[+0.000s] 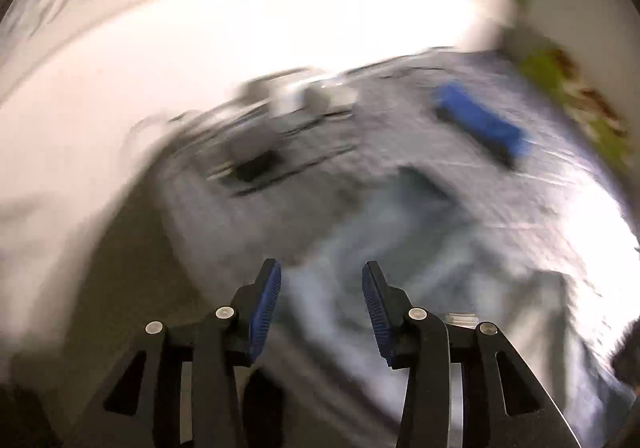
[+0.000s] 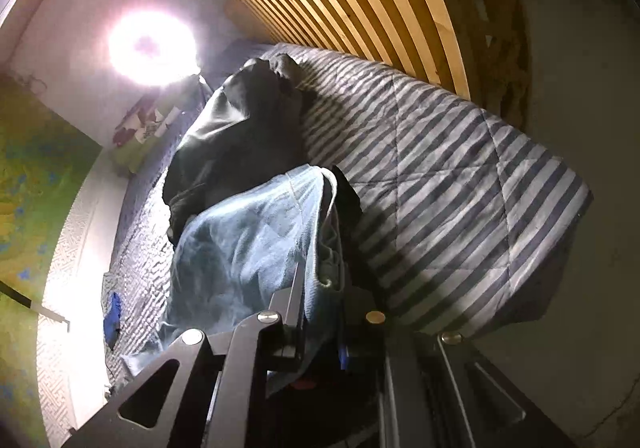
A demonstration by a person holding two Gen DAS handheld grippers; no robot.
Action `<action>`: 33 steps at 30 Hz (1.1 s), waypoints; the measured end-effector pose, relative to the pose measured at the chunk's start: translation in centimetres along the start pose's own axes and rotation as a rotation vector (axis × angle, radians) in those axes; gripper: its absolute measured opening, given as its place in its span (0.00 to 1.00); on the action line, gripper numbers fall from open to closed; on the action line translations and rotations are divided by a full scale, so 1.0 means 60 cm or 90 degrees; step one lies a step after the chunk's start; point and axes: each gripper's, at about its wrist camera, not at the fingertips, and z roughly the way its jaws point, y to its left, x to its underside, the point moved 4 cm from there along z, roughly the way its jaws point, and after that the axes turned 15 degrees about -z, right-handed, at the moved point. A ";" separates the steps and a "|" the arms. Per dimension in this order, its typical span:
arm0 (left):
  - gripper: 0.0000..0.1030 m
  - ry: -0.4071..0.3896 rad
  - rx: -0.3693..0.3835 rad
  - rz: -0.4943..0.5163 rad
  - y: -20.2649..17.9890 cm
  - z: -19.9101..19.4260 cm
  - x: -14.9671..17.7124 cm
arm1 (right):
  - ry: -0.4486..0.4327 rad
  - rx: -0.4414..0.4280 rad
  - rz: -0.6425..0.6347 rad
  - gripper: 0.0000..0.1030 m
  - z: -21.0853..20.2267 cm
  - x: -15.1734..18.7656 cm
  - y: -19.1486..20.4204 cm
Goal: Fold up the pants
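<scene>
Left tool (image 1: 321, 288), black with blue ribbed pads, is seen partly open with nothing between its pads; pale blue fabric lies blurred below it. Right tool (image 2: 320, 288) is seen closed tight on the hem edge of the light blue denim pants (image 2: 248, 248), fabric pinched between the black fingers.

The pants are draped from the right tool across the bed, lying on the grey-and-white striped quilted bedspread (image 2: 460, 168). Just beyond the pants, touching their far end, a black glossy garment (image 2: 232, 136) is heaped on the same bedspread. Off the pants toward the picture's left edge, a small blue object (image 2: 113, 314) is seen on the bedspread; in the left wrist view a blue oblong object (image 1: 480, 122) lies on the bedspread beyond the pants; whether it is the same thing cannot be told.

Beyond the bedspread's far edge, wooden slats (image 2: 360, 0) are visible. Past the black garment, a bright round lamp glare (image 2: 152, 48) is seen against the wall.
</scene>
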 end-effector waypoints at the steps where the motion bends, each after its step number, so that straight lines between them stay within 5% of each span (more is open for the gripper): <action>1: 0.44 0.010 0.029 0.025 -0.026 -0.007 0.008 | -0.005 -0.001 0.000 0.10 -0.001 0.000 0.002; 5: 0.44 0.104 0.159 0.173 -0.238 0.012 0.089 | -0.007 -0.002 0.004 0.10 -0.002 0.003 0.003; 10: 0.44 0.187 0.192 0.319 -0.418 0.061 0.206 | -0.007 -0.009 0.012 0.10 -0.010 0.006 -0.004; 12: 0.47 0.223 0.190 0.373 -0.470 0.083 0.246 | -0.004 -0.008 0.009 0.10 -0.010 0.007 -0.003; 20: 0.55 0.328 0.224 0.427 -0.584 0.158 0.402 | -0.008 0.001 0.018 0.10 -0.007 0.009 -0.008; 21: 0.60 0.326 0.211 0.429 -0.593 0.172 0.427 | -0.008 0.003 0.018 0.10 -0.006 0.009 -0.009; 22: 0.68 0.271 0.227 0.448 -0.605 0.162 0.438 | -0.007 0.004 0.019 0.10 -0.006 0.009 -0.009; 24: 0.78 0.271 0.237 0.497 -0.632 0.155 0.476 | -0.005 0.008 0.019 0.10 -0.004 0.011 -0.009; 27: 0.73 0.268 0.280 0.506 -0.648 0.114 0.493 | -0.006 0.004 0.020 0.10 -0.006 0.011 -0.008; 33: 0.73 0.147 0.287 0.395 -0.554 0.032 0.362 | -0.007 -0.003 0.017 0.10 -0.008 0.008 -0.008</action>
